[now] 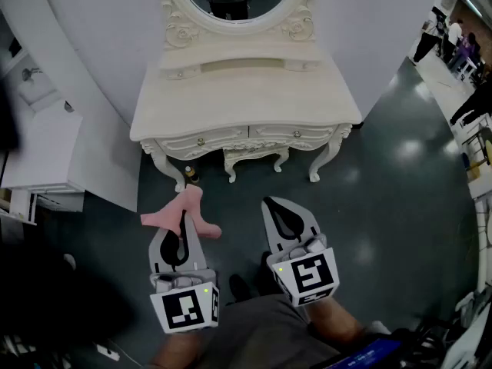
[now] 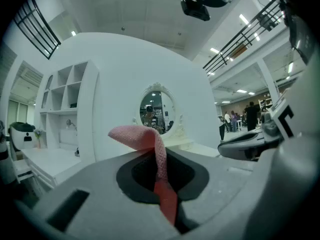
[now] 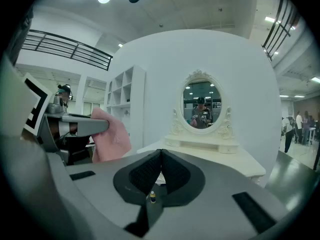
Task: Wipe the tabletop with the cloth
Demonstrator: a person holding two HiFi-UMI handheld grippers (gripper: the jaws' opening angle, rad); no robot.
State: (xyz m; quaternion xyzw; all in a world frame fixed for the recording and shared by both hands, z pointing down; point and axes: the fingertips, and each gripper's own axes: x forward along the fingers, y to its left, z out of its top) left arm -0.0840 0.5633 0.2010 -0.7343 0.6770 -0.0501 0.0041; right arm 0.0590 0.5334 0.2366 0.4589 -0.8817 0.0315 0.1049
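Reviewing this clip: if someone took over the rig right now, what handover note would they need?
Left gripper: shut on the pink cloth, which hangs out past its tips.
Right gripper: shut, empty.
Both are over the floor, short of the white dressing table.
Done: cloth is in hand.
Left: bring the cloth to the tabletop and wipe it; no contact yet.

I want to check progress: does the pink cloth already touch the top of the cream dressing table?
No, the pink cloth hangs pinched in the left gripper, in front of the cream dressing table and not on it.
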